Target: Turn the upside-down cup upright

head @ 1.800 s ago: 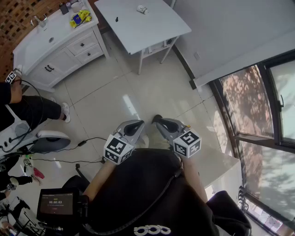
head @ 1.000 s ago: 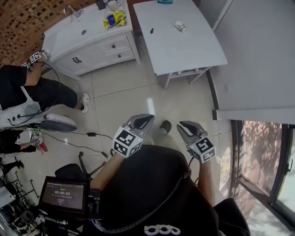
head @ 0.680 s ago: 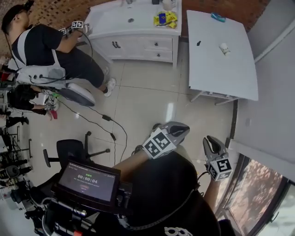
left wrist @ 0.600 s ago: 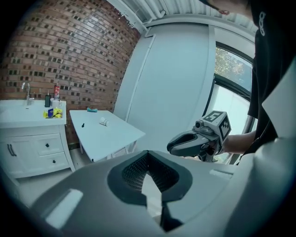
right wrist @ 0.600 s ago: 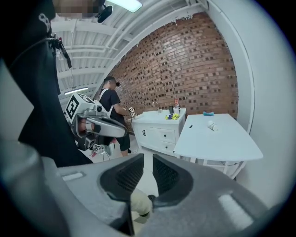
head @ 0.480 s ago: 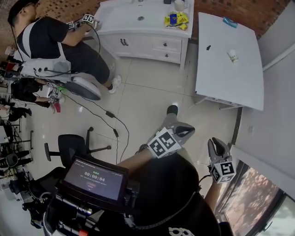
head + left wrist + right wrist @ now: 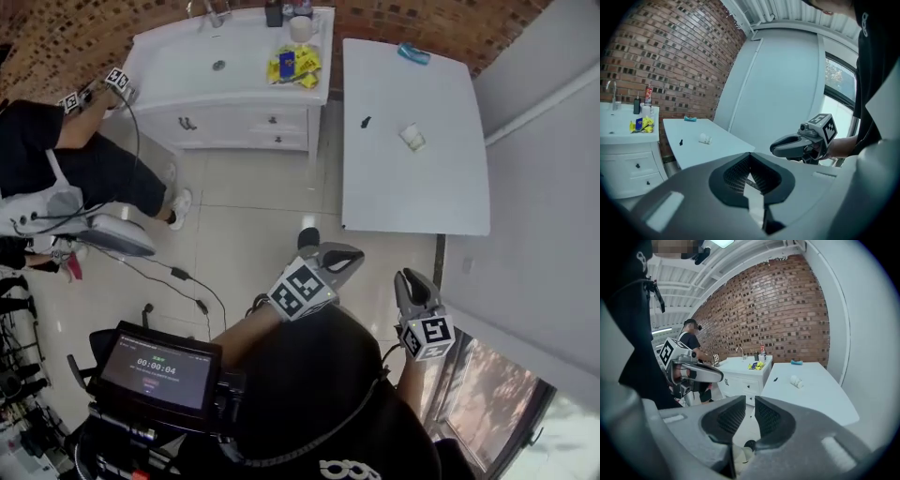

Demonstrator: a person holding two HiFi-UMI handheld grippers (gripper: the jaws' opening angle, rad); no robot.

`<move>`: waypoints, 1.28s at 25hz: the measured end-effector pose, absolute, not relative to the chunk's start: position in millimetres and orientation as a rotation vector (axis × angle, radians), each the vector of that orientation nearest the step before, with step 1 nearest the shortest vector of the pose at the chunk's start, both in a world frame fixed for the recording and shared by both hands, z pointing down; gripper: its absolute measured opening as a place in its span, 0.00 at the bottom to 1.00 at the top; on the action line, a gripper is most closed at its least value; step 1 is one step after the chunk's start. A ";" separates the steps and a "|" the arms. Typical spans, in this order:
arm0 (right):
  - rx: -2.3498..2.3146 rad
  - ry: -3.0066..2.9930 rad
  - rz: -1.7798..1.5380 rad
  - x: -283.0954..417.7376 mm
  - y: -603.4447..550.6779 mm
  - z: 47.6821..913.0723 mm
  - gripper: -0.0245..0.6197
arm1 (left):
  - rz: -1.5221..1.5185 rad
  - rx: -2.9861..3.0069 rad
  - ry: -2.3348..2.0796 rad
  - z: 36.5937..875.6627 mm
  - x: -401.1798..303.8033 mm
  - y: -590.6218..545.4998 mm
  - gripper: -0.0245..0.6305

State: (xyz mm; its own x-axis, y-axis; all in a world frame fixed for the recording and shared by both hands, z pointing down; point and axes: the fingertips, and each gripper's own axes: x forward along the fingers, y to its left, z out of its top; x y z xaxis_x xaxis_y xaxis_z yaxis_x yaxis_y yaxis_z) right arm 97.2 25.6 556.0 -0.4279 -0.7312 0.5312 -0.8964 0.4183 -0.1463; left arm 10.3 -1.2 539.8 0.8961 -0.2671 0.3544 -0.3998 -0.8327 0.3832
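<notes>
Head view. I have both tools out in front, over the tiled floor (image 7: 253,234). The white tabletop (image 7: 412,197) lies at 12 o'clock of them, and neither tool is over it.

Left tool (image 7: 349,256): in its own view the tips meet at the front with nothing between them. Logged as closed and empty.

Right tool (image 7: 409,279): its own view shows a narrow slit between the pads, with floor visible through it and nothing gripped. Logged as narrow and empty. It is at 3 o'clock of the left tool, apart from it.

Cup (image 7: 411,138): a small white item on the tabletop, in the right half. It is at 12 o'clock of the right tool and well apart from both tools. It is too small for me to tell which way up it sits.

Also on the tabletop:
- a small black piece (image 7: 365,122), near the cup at its 10 o'clock
- a blue object (image 7: 412,53), at 12 o'clock of the cup, by the far edge

Surroundings:
- A white vanity (image 7: 225,84) stands just beside the tabletop at its 9 o'clock, with a yellow packet (image 7: 298,66) on top.
- A person (image 7: 56,159) in dark clothes is at the vanity's 9 o'clock.
- A screen (image 7: 159,367) is at 8 o'clock of the left tool.
</notes>
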 end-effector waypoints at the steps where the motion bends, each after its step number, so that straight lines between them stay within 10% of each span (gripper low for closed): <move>1: 1.404 -2.274 0.576 92.4 5.1 554.4 0.12 | 0.383 2.598 -0.475 538.4 5.7 -22.4 0.06; 32: 1.419 -2.154 0.538 144.3 -250.0 541.6 0.25 | 0.252 2.566 -0.617 507.9 2.1 -216.0 0.06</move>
